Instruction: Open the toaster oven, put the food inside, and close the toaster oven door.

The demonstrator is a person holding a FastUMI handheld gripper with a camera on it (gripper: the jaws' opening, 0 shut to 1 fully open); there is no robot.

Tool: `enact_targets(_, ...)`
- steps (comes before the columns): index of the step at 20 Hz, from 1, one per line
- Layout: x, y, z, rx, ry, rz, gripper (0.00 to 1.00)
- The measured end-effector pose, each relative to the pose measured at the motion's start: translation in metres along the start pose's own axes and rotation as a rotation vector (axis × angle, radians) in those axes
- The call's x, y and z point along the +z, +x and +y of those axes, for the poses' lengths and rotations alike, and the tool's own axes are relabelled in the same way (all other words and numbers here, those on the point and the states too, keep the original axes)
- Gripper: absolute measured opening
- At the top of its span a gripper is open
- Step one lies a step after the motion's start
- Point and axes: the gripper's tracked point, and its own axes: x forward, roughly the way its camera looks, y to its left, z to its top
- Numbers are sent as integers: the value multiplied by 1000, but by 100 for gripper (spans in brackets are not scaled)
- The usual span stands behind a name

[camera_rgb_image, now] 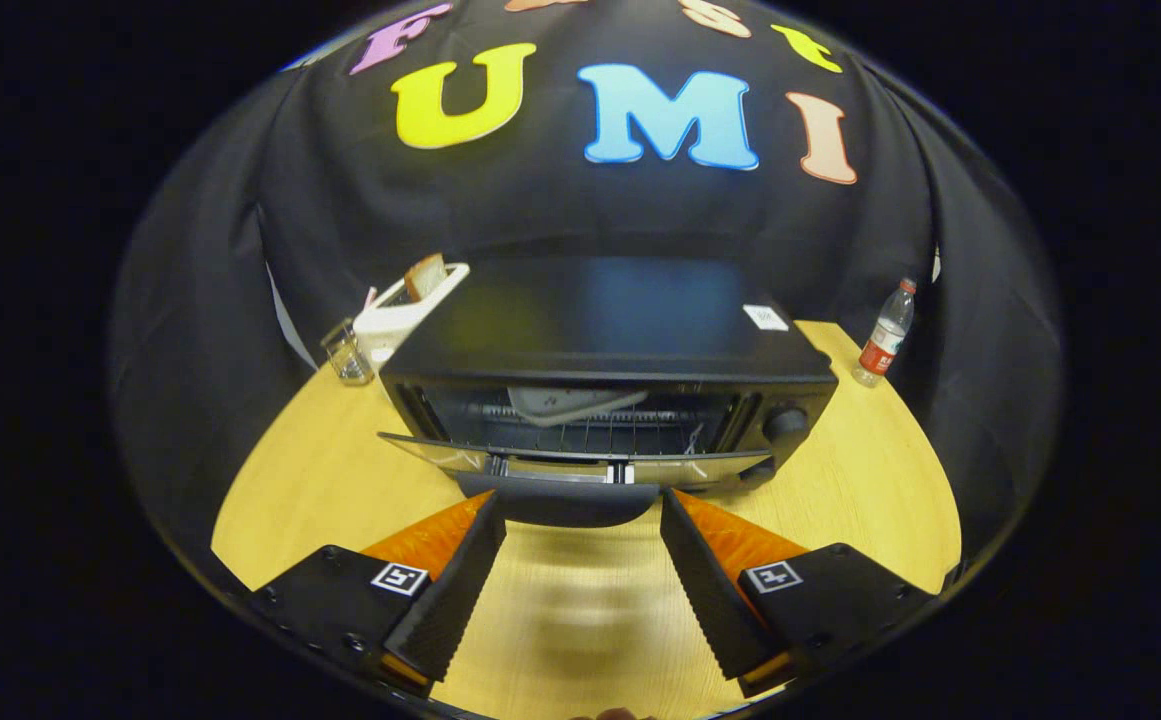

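Gripper [580, 520] spread, empty; toaster oven [610, 370] door [540, 462] down.

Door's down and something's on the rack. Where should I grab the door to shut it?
Grip the door handle, the bar along the open door's front edge, from the front. It lies level just ahead of the open gripper, spanning the gap between the fingers.

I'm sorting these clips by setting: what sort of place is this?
Probably a staged recording booth, not a home kitchen: a toaster oven with its door down stands on a round wooden table against draped black cloth. The open gripper sits at the door handle.
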Motion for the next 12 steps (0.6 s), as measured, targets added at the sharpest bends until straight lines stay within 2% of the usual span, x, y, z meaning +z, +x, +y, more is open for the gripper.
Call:
enact_targets(3,51,-33,3,0,-53,-134,99)
enact_targets(6,79,-71,-9,10,-69,-253,99)
enact_targets(10,119,-135,-36,-8,-76,-466,99)
enact_targets(12,125,-162,-58,-31,-54,-541,99)
